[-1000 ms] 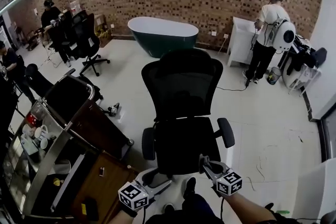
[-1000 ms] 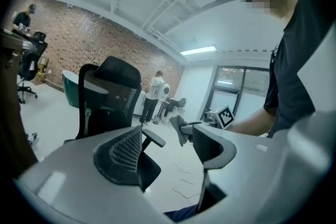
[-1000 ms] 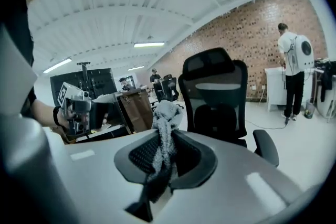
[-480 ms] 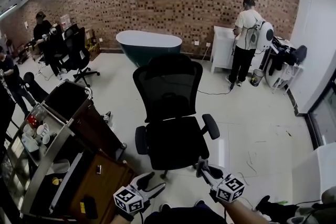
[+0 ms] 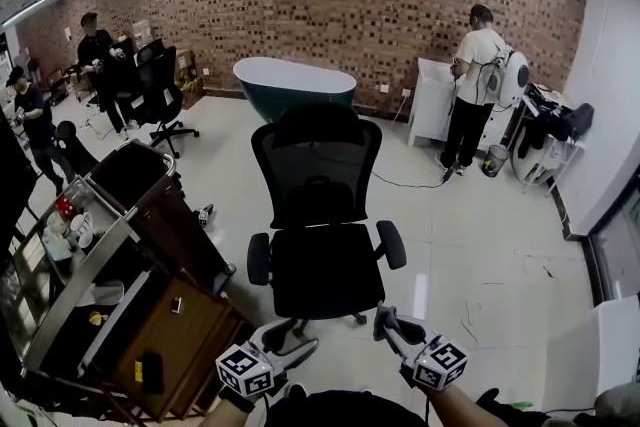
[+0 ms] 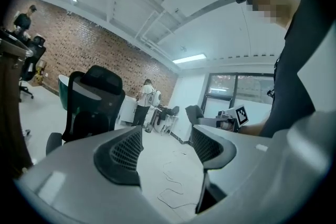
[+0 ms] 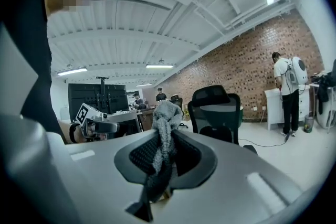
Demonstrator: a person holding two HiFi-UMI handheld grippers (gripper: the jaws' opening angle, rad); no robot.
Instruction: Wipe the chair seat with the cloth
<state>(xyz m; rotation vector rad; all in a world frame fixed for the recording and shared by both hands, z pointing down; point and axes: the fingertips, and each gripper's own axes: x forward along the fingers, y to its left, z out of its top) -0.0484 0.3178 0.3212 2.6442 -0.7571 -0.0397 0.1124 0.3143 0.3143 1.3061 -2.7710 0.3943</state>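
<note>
Fingers (image 7: 137, 157) of your right gripper (image 7: 161, 148) pinch the grey cloth (image 7: 164, 117), your left gripper (image 6: 165, 145) gapes wide and empty, chair seat (image 5: 322, 270) ahead across bare floor (image 5: 480, 245), wooden cart (image 5: 195, 315) crowding its left.

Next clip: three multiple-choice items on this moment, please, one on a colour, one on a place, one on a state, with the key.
1. What colour is the chair seat?
A red; B black; C white.
2. Where is the cloth?
A spread on the seat; B on the floor; C between the jaws of the right gripper.
3. How does the left gripper stand?
A open, nothing between its jaws; B shut on the cloth; C shut on an armrest.

Key: 1 B, the seat shows black in the head view. 2 C, the right gripper view shows the cloth pinched in its jaws. 3 A, the left gripper view shows a wide gap with nothing in it.
</note>
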